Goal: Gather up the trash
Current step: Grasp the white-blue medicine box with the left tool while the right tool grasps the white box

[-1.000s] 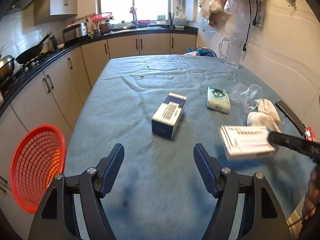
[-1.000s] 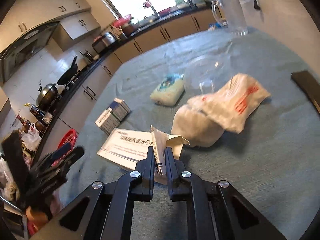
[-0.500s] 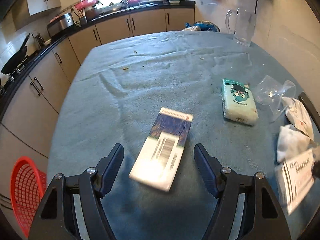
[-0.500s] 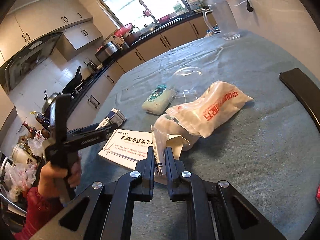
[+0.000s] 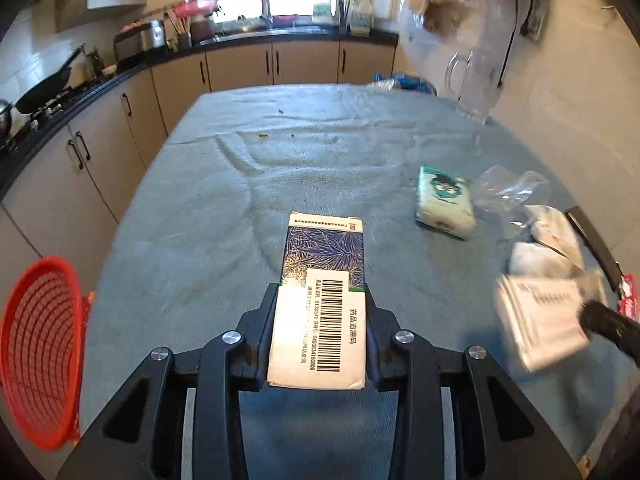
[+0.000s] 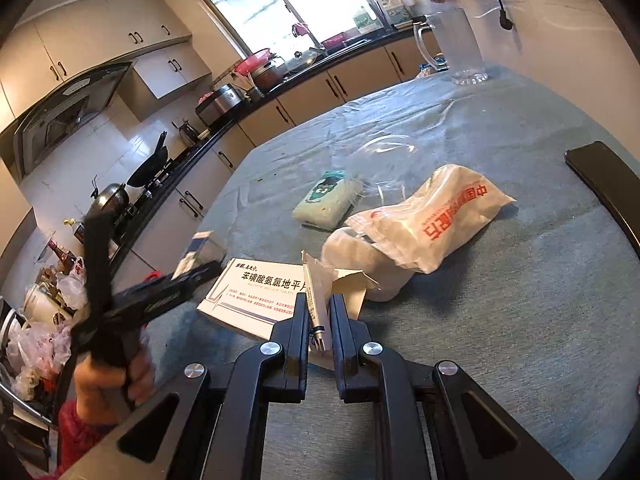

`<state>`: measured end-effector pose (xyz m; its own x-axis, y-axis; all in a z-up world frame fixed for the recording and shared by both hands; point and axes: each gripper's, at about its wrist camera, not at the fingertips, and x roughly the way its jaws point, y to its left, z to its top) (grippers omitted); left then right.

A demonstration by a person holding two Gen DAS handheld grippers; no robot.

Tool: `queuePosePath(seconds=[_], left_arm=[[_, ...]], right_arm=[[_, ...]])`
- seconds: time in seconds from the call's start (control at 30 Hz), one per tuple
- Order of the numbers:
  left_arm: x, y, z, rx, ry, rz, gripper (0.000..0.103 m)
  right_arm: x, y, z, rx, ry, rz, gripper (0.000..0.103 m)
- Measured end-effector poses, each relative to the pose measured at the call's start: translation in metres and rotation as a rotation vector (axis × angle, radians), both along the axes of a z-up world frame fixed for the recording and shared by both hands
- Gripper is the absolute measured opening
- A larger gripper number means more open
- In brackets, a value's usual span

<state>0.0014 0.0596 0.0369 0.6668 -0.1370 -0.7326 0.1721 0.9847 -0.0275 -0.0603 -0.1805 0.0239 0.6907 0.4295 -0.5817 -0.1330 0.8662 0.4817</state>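
Observation:
A blue and white medicine box [image 5: 325, 264] with a barcode lies lengthwise on the blue tablecloth [image 5: 280, 168]. My left gripper [image 5: 322, 304] has its jaws closing on the box's near end, and both pads touch its long sides. In the right wrist view the left gripper [image 6: 200, 272] is a dark blur held by a hand [image 6: 120, 380]. My right gripper [image 6: 320, 304] is shut on the torn flap of a flat white medicine box [image 6: 256, 292], which is also seen blurred as the white box [image 5: 540, 320] at the right of the left wrist view.
A red mesh basket [image 5: 40, 352] hangs below the table's left edge. A tissue pack [image 5: 444, 204], clear plastic wrap [image 6: 384, 160] and a white printed bag [image 6: 432, 224] lie to the right. A glass jug [image 6: 460, 44] stands at the far end, and a black chair back [image 6: 608, 184] meets the right edge.
My left gripper has come forward over the blue and white box and its jaws have narrowed from wide apart onto the box's sides. The right gripper keeps its hold on the white box.

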Motion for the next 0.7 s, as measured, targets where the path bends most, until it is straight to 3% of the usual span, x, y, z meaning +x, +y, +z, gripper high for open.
queuePosePath(seconds=[0.23, 0.7], left_arm=[[-0.047, 0.011, 0.007, 0.004, -0.095, 0.040, 0.035], [-0.076, 0.027, 0.007, 0.000, -0.135, 0.056, 0.035]], right_arm=[[-0.005, 0.017, 0.003, -0.034, -0.013, 0.016, 0.011], [-0.015, 0.045, 0.020, -0.092, -0.045, 0.041, 0.011]])
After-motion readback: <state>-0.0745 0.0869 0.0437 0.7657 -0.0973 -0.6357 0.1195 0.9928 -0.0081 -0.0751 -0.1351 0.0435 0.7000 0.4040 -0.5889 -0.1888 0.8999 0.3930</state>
